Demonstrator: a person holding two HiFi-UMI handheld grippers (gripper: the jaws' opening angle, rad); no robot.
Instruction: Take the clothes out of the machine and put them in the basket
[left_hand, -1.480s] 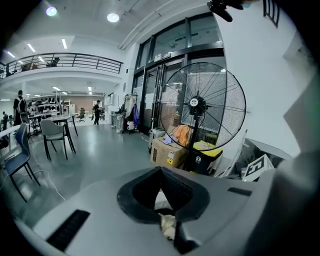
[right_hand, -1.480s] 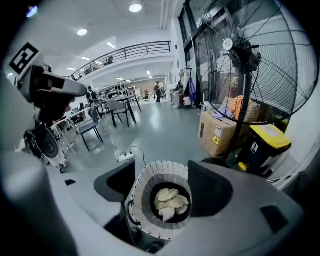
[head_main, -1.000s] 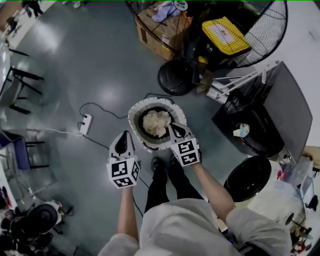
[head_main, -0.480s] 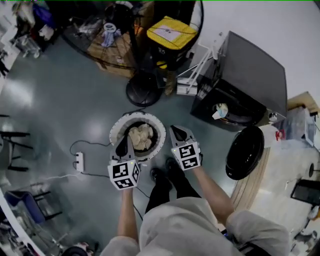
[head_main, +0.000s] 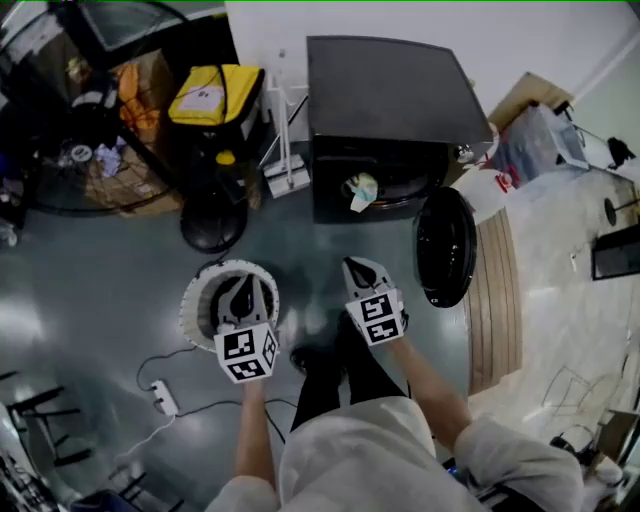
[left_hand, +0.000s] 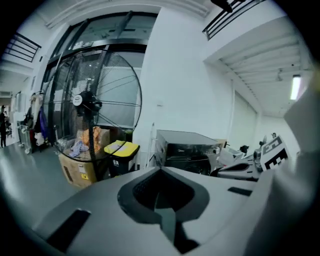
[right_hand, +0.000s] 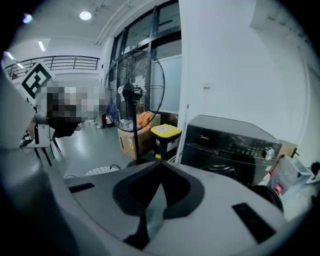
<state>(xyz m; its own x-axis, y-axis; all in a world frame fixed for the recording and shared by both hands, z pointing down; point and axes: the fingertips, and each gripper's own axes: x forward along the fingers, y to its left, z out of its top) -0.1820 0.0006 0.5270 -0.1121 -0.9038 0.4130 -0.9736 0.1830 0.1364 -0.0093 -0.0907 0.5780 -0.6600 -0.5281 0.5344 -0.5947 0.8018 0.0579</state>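
No legible words, brands or nos. anywhere. Black-and-white square code patterns, not text, sit on the left cube (head_main: 246, 352) of the left gripper (head_main: 241, 293) and on the right cube (head_main: 376, 318) of the right gripper (head_main: 358, 266). White label (head_main: 205, 98) on the yellow bin lid (head_main: 230, 85): print too small to read. Yellow sticker (left_hand: 82, 175) on the cardboard box (left_hand: 70, 167): unreadable. Red print on the white bag (head_main: 500, 182) beside the machine (head_main: 390, 90): blurred. Ctrl panel (right_hand: 240, 145) markings on the machine front: too small to make out.
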